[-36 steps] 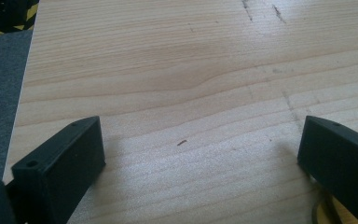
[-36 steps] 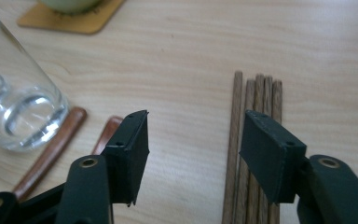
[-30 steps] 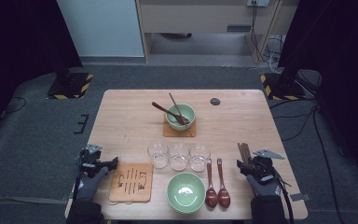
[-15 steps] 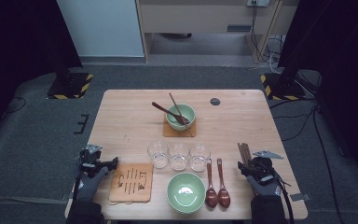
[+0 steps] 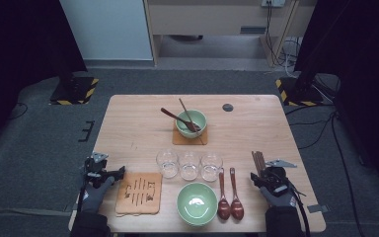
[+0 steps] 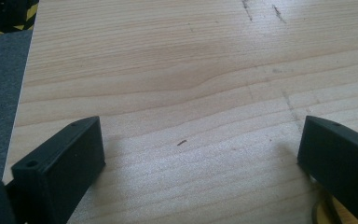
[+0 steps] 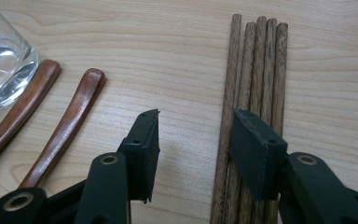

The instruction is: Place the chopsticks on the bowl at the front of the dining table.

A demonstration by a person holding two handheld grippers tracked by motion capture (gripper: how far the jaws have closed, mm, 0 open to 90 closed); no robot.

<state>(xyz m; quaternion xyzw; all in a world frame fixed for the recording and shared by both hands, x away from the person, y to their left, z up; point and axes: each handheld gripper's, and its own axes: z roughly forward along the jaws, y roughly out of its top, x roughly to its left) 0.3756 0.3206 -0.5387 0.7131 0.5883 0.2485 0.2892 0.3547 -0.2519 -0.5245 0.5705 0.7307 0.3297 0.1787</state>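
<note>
Right gripper (image 7: 193,140) hovers at the chopsticks (image 7: 256,70), fingers half-spread and just closing, nothing pinched, apparently lining up a pick; left gripper (image 6: 200,158) fingers wide over bare worktop (image 6: 168,70).

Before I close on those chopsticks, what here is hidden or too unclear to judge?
- Chopsticks: right gripper view, near ends cut off by the bottom edge and partly covered by the right hand-held gripper; whether its pad touches them is unclear.
- Chopsticks, high view: too small to count.
- Spoons: right gripper view, bowls cut off by the left edge.
- Left hand-held gripper: left gripper view, the yellowish object at the bottom right corner is hidden behind the jaw.
</note>
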